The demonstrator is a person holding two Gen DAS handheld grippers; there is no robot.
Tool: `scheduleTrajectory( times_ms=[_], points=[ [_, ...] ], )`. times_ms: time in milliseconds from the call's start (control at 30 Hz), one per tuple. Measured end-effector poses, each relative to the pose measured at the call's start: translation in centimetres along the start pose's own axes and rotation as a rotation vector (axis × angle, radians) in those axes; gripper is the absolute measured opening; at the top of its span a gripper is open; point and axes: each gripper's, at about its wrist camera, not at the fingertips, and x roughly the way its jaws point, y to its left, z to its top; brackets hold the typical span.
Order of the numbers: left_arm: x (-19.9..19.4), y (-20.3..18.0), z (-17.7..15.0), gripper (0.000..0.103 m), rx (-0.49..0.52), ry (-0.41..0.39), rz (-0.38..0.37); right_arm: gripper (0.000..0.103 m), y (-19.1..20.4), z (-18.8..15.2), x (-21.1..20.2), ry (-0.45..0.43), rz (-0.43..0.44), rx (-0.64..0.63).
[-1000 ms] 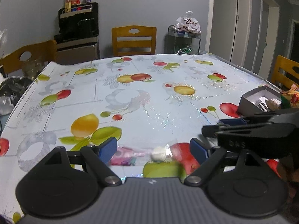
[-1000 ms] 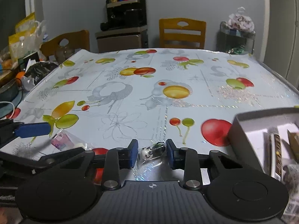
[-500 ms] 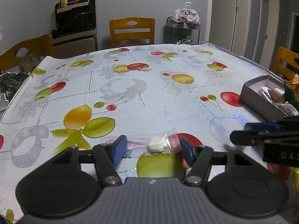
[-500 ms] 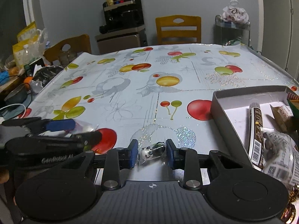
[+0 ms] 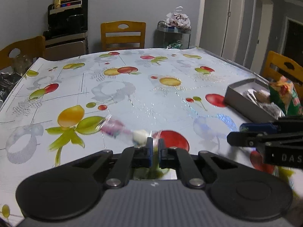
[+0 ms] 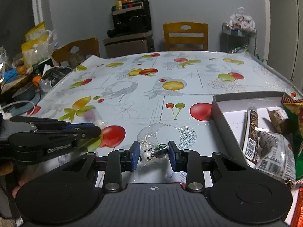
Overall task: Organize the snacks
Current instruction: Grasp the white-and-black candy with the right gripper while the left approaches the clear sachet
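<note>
Both tools hold wrapped snacks bound for the box

The left tool pinches a clear-wrapped white candy packet by its edge at lower centre; the right tool grips a small panda-print sweet, just left of the grey cardboard box at right on the table.

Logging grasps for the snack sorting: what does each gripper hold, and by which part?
Left gripper: clear marshmallow wrapper, pinched at its right end. Right gripper: panda candy packet, gripped by its two sides.
</note>
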Motion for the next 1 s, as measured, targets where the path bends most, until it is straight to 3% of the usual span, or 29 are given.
scheduleTrajectory(
  times_ms=[233,433,500,567,600,633,700,867,1000],
  points=[
    [-2.4,-0.4,-1.3,0.0,0.028,-0.004,-0.041,0.033,-0.1,-1.3,-0.7,0.022,0.025,-0.018],
    [-1.1,-0.7,-0.1,0.002,-0.029,0.029,0.088,0.034,-0.2,-1.4,-1.0,0.02,0.039,-0.011],
    [-0.4,-0.6,0.4,0.003,-0.072,0.051,0.093,0.034,-0.3,-1.5,-1.2,0.017,0.044,-0.008],
    [0.3,-0.5,0.7,0.01,-0.122,0.062,0.107,0.034,-0.4,-1.5,-1.4,0.014,0.05,-0.006],
    [0.7,-0.6,0.9,0.022,-0.142,0.065,0.121,0.034,-0.5,-1.5,-1.6,0.013,0.053,-0.005],
    [0.9,-0.7,1.1,0.042,-0.159,0.055,0.134,0.034,-0.6,-1.5,-1.6,0.012,0.055,-0.005],
    [0.9,-0.9,1.5,0.059,-0.182,0.025,0.157,0.034,-0.7,-1.6,-1.8,0.009,0.06,-0.007],
    [1.5,-1.8,2.6,0.071,-0.171,-0.018,0.25,0.034,-1.1,-1.7,-2.3,0.002,0.072,-0.014],
    [3.2,-1.9,3.3,0.072,-0.171,0.0,0.302,0.034,-1.5,-1.9,-2.3,0.005,0.083,-0.004]
  ],
)
